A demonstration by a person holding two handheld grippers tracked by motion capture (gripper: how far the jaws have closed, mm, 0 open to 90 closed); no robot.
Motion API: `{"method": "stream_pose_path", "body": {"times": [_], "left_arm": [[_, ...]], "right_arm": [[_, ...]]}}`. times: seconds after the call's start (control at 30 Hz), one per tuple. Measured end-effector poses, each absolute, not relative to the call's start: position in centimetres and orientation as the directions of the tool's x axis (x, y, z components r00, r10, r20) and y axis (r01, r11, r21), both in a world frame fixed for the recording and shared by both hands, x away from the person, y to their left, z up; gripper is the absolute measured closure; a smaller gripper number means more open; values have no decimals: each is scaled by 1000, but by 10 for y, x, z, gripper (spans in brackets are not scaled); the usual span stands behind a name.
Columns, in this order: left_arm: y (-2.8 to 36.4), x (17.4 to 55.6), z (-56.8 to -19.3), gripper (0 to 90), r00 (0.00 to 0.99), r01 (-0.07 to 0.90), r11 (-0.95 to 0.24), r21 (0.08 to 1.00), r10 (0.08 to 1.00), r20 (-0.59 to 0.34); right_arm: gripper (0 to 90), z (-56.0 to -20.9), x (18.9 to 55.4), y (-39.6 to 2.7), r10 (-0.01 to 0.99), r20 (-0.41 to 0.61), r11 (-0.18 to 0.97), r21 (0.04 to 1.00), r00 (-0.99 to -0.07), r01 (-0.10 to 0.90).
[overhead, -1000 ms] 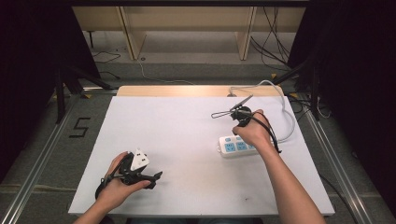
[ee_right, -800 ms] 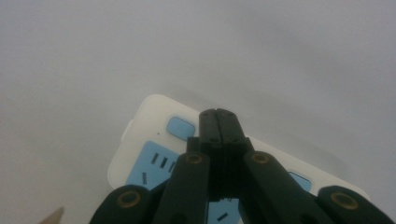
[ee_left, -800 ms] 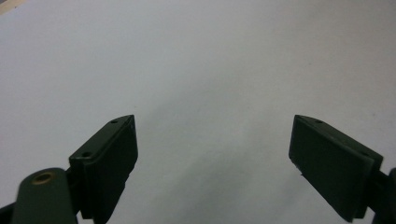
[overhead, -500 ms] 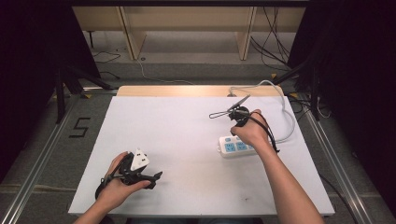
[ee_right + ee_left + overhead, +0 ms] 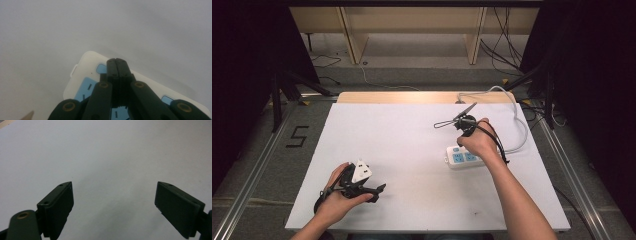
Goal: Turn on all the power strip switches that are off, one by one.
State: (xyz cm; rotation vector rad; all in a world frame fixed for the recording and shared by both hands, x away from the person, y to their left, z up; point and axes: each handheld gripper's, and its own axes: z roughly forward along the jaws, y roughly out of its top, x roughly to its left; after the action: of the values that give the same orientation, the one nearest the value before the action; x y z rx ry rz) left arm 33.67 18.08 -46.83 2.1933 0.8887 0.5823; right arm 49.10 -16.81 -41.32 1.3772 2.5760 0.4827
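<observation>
The power strip (image 5: 464,157), white with blue socket faces, lies flat on the white worktop (image 5: 412,150) toward its right side, well apart from the near edge. A pale cable (image 5: 517,120) runs from the strip's right end, curves toward the far right corner of the worktop and passes over the far edge. The right hand (image 5: 479,141) is directly above the strip and covers part of its right portion in the high view; the right tongs (image 5: 117,62) point down at the strip. In the right gripper view their two black jaws are pressed together with no gap and nothing between them, and their tips stand over the strip's top face, near a blue socket panel (image 5: 86,87) toward the strip's rounded end; whether the tips touch the plastic cannot be told. The left hand (image 5: 337,197) rests at the near left part of the worktop, well apart from the strip, with the left tongs (image 5: 377,189) pointing to the right across the surface. In the left gripper view the left tongs' jaws are spread wide, with only bare white worktop between them and no object near their pads (image 5: 58,205). A white housing (image 5: 361,171) sits on top of the left tool. Beyond the far edge of the worktop stands a pale wooden frame (image 5: 412,30) on the floor.
</observation>
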Motion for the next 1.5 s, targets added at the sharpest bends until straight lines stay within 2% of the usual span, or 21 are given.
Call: {"method": "stream_pose_path", "body": {"times": [1.5], "left_arm": [[181,337,-468,155,667,420,-528,738,732,144]], "right_arm": [[900,-426,495,-154,822,-6,542,317,-570,778]]}}
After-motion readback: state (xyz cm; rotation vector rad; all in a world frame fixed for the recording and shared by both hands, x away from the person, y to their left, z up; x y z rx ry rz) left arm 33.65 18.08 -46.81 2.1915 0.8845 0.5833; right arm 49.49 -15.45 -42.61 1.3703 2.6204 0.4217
